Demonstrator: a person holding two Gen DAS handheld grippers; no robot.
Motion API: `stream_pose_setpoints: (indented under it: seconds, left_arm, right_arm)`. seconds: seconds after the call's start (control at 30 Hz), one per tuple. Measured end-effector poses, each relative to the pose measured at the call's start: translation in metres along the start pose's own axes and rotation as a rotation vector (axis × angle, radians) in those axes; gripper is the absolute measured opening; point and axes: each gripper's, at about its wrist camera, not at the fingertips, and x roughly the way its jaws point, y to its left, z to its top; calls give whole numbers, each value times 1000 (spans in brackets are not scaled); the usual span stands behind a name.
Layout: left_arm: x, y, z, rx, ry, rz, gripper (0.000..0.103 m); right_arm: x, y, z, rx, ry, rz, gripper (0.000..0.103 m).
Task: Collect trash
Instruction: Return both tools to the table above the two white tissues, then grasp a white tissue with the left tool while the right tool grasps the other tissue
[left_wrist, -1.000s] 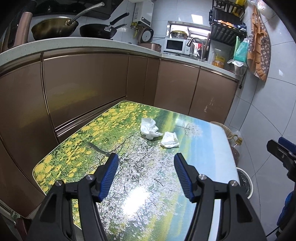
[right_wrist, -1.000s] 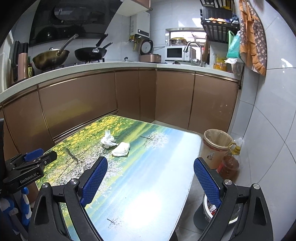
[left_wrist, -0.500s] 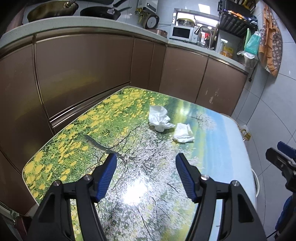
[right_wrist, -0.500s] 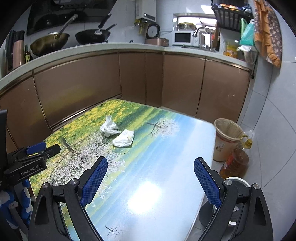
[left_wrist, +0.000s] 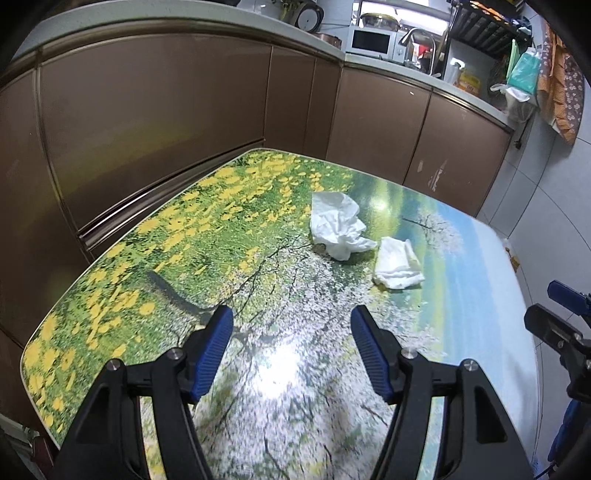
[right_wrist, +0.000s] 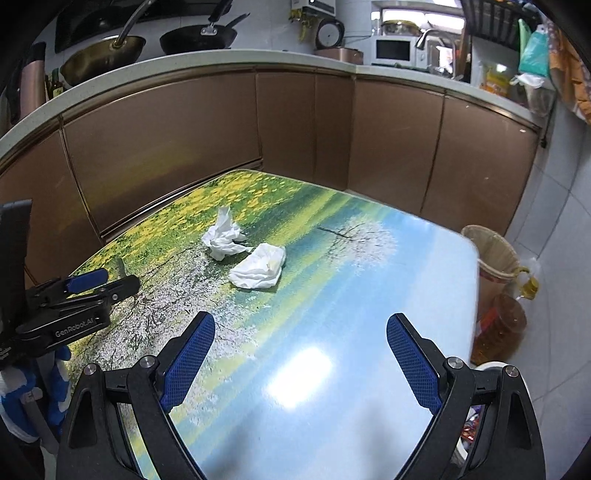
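Observation:
Two white tissues lie on the landscape-printed table (left_wrist: 184, 258): a crumpled one (left_wrist: 338, 225) (right_wrist: 223, 240) and a flatter folded one (left_wrist: 397, 264) (right_wrist: 260, 267) just right of it. My left gripper (left_wrist: 291, 328) hovers over the table short of both tissues, open, nothing between its blue pads. Further right, my right gripper (right_wrist: 299, 332) is open wide and empty, the folded tissue ahead and to its left. A lined waste bin (right_wrist: 493, 258) stands on the floor past the table's right edge (right_wrist: 474, 295).
Brown kitchen cabinets (left_wrist: 147, 122) wrap close around the table's far and left sides. A bottle of oil (right_wrist: 504, 328) and a white round container (right_wrist: 476, 417) stand on the floor beside the bin. Pans (right_wrist: 199, 35) and a microwave (right_wrist: 393, 50) sit on the counter.
Both grippers have moved forward and down toward the table, so the tissues look nearer and larger. Their jaws have stayed open.

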Motion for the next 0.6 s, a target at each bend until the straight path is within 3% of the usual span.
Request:
stream_pose_setpoints:
  seconds: [0.33, 0.6]
  left_arm:
    - [59, 9, 45, -20, 58, -186, 67]
    - [119, -11, 81, -18, 116, -252, 70]
  right_arm:
    - [60, -1, 18, -23, 61, 90, 93]
    - [108, 7, 33, -46, 90, 128, 86]
